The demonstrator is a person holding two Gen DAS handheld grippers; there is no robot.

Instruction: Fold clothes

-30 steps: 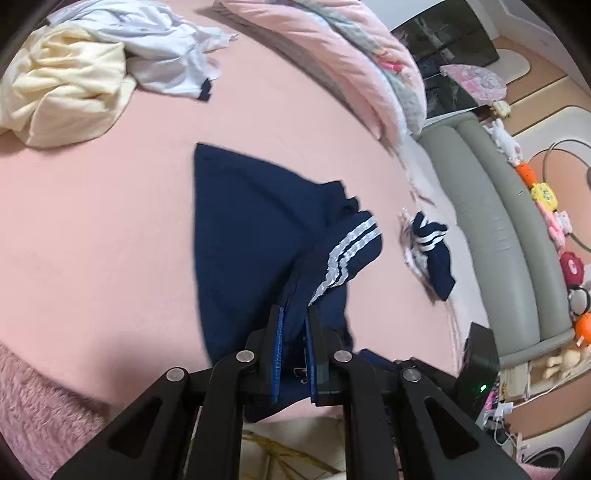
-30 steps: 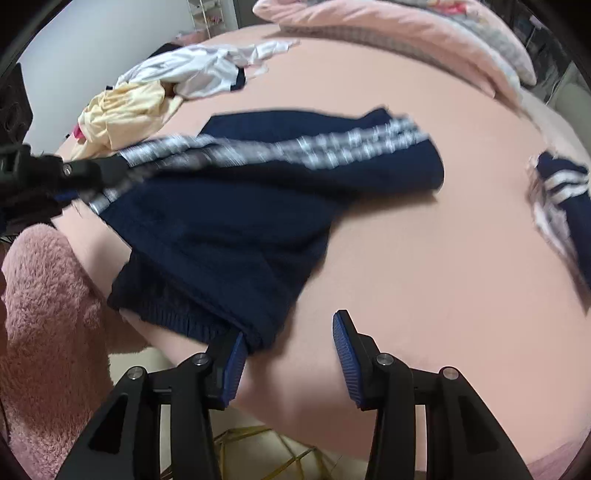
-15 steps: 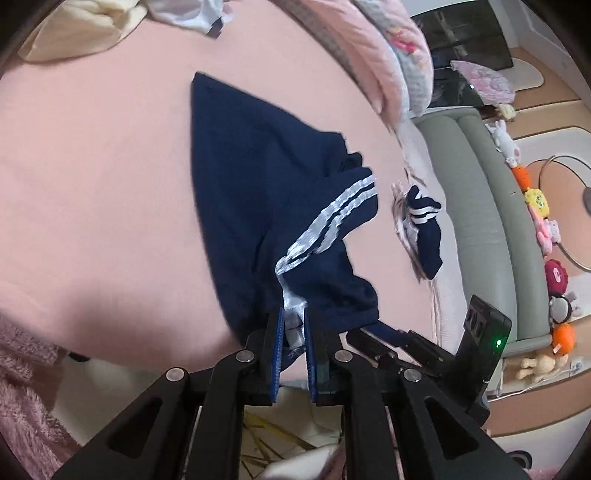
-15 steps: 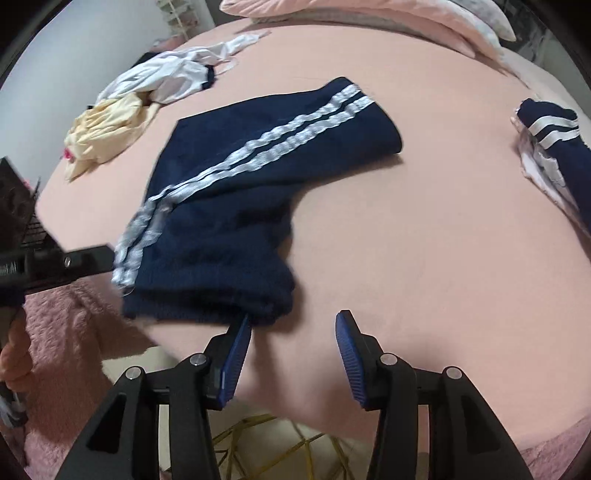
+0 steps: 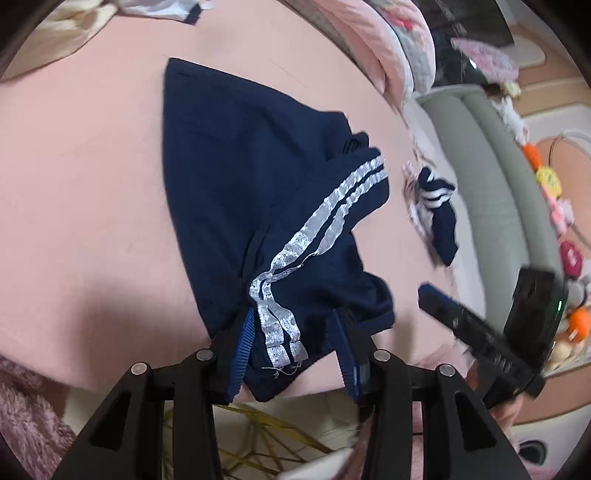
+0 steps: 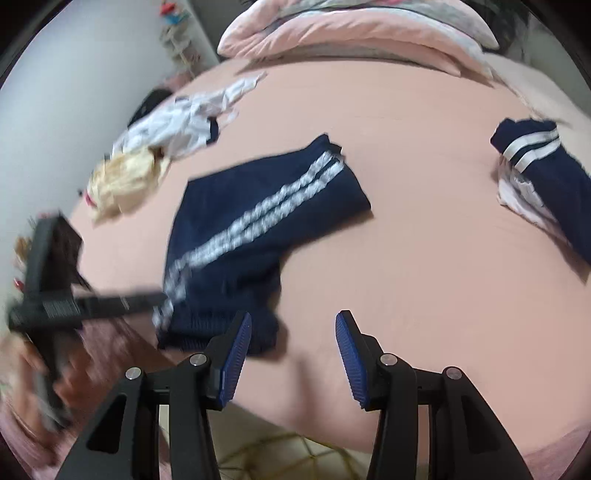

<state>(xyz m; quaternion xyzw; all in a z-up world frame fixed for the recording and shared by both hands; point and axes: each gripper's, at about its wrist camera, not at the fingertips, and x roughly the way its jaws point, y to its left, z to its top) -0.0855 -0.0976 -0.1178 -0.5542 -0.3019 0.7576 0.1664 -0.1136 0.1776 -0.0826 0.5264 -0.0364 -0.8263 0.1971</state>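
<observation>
**Letting go of the striped hem at the bed's near edge**

Holding my left gripper (image 5: 293, 341) low over the near edge of the bed (image 5: 92, 184), I have its fingers spread wide, with the white-striped end of the navy shorts (image 5: 236, 177) lying loose between them. Half a second ago those fingers were pinched tight on that striped end; now they stand apart and the cloth rests on the sheet, a little of it drooping over the edge. My right gripper (image 6: 293, 354) hovers just beside the garment's near corner, jaws apart and empty, much as it was before.

I judge this the release at the end of one fold: the shorts lie doubled, stripes running diagonally away from me. The next move calls for taking hold of a fresh edge, probably the near hem, and carrying it across to halve the piece again, keeping the layers from sliding on the smooth sheet.

Farther off to my right lies another navy garment (image 6: 554, 173) with white bands, on top of something pale. Beyond the shorts to the left sits a crumpled heap of white and yellow clothes (image 6: 162, 147), and at the far end the pink quilt (image 6: 351, 29).
</observation>
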